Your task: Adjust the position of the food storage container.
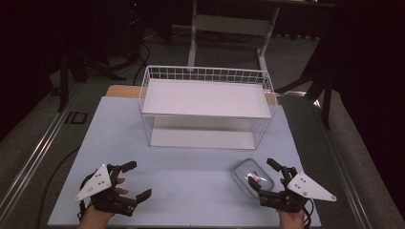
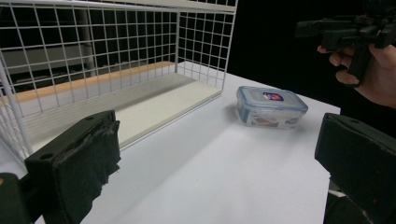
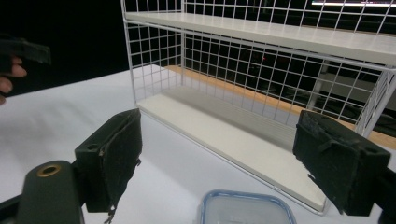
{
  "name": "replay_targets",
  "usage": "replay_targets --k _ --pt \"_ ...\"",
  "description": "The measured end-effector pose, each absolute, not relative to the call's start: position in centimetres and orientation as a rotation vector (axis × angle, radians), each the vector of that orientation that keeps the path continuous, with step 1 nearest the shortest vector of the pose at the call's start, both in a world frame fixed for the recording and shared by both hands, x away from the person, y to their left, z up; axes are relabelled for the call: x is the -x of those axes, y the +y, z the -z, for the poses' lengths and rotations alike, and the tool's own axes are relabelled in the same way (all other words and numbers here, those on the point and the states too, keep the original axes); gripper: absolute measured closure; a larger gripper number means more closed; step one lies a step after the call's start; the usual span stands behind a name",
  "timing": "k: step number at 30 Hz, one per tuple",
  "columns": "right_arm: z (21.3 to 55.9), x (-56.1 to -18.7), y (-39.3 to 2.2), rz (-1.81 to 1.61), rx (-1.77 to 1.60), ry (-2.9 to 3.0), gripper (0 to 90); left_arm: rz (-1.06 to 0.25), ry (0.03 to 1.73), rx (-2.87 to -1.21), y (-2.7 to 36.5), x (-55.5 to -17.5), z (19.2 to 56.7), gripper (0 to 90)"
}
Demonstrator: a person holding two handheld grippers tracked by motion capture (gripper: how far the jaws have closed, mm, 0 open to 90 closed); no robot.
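Both jaws of the right gripper (image 1: 267,175) stand apart, empty; it should straddle the box (image 1: 253,177) squarely before closing.

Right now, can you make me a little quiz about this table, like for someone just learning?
1. True or false: the lid is on the plastic box.
2. Which gripper is nearer the box? A) the left gripper B) the right gripper
3. Fill in: the white wire rack has ___ shelves.

Key:
1. True. The clear lid sits shut on top.
2. B. The box lies just in front of its open fingers, not touching them.
3. Two, both bare.
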State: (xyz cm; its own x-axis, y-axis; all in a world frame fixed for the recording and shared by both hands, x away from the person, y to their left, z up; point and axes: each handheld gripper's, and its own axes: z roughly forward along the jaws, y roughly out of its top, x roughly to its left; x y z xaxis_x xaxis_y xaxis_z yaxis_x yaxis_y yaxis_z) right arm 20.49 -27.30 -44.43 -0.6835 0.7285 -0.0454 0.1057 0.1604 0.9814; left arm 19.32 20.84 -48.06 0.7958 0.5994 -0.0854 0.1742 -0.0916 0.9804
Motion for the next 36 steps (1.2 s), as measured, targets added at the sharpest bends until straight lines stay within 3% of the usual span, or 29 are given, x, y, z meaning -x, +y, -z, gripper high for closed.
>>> replay_targets --k 18,21,23,28,35,36 --pt "43.0 -20.9 -27.4 -1.608 -0.845 2.045 14.1 -0.397 0.591 -1.658 20.4 -19.1 48.0 1.0" --pt "43.5 -21.0 -27.9 -1.562 -0.845 2.103 26.4 -0.399 0.589 -1.663 20.3 -19.1 48.1 1.0" --pt "43.7 -21.0 -28.0 -1.53 -0.855 2.124 29.1 -0.395 0.59 -1.661 20.3 -19.1 48.1 1.0" --pt "45.4 -20.9 -29.6 -1.474 -0.911 2.213 55.3 -0.395 0.587 -1.662 20.3 -19.1 48.1 1.0" --pt "47.1 -20.6 -31.2 -1.397 -0.924 2.309 70.3 -0.393 0.575 -1.653 20.2 -19.1 48.1 1.0" --pt "47.6 -20.5 -31.5 -1.377 -0.921 2.338 76.3 -0.39 0.575 -1.656 20.1 -19.1 48.1 1.0"
